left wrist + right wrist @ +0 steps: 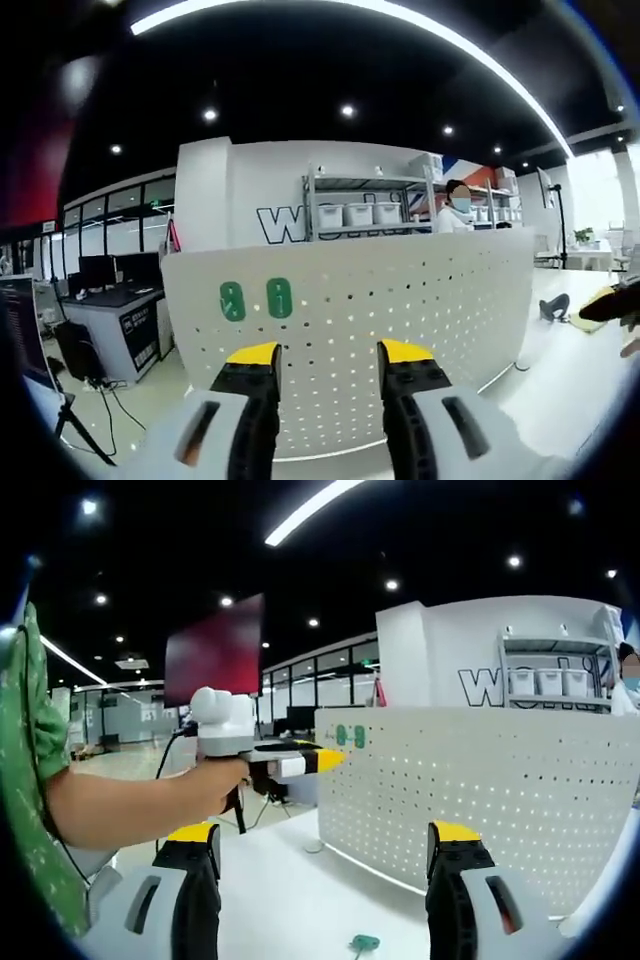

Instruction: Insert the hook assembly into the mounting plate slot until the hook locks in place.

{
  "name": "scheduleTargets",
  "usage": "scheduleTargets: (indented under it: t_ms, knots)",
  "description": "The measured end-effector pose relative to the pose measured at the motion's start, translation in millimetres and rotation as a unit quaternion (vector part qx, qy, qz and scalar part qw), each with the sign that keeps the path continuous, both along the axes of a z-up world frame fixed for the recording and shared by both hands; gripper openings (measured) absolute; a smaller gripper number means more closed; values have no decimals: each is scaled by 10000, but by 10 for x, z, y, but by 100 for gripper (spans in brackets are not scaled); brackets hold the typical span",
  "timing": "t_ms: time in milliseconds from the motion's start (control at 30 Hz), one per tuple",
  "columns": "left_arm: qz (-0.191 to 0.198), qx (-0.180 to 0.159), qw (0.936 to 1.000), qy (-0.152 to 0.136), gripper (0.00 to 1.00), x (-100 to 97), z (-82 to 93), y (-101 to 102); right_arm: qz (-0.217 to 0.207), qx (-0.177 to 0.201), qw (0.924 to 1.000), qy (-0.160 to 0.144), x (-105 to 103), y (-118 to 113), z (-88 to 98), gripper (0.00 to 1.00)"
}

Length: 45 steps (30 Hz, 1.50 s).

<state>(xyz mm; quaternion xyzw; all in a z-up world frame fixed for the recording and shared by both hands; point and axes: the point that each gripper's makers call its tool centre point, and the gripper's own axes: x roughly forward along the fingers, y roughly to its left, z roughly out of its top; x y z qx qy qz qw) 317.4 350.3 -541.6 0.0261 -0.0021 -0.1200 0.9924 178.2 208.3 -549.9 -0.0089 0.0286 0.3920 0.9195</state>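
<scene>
I see the white perforated pegboard panel (400, 300) standing upright on the white tabletop (560, 390); in the left gripper view it spans from 9 to 3 o'clock across the middle. In the right gripper view the same panel (500, 780) fills the 3 o'clock half, curving away towards centre.

Two green hook pieces (255, 299) sit side by side on the panel's face near its upper left corner, at about 10 o'clock from my left gripper (330, 352). In the right gripper view I read them as small green marks (349, 736) near the panel's top edge, just right of centre.

Left gripper: its yellow-tipped black jaws stand apart with nothing between them, pointing at the panel's lower part. In the right gripper view that tool (300, 760) enters from 9 o'clock, held by a hand (205, 785) with a green patterned sleeve (30, 780), its yellow tip close to the panel's left edge.

Right gripper (325, 842): jaws spread wide, empty, over bare tabletop (290, 890).

A small green hook part (363, 943) lies loose on the tabletop at 6 o'clock between the right jaws, well short of the panel.

Behind the panel, at 1 o'clock in the left gripper view, grey metal shelving (370, 205) carries white bins.
</scene>
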Motion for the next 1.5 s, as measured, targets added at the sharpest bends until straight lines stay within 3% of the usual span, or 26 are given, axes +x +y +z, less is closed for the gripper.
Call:
scheduleTargets:
  t_ms: [200,900,1500]
  knots:
    - [-189,-31,9998,42,45,-173,-5,-67,-25,-18,10000,1,-39,-28,-5,87]
    - [-670,181,9965,456,47,-706,-419,-238,-199,-80,9997,101,-229,-171,-103,87]
    - [-917,240,9925,768,45,-1025,-745,-400,-358,-199,9984,402,-460,-321,-418,87]
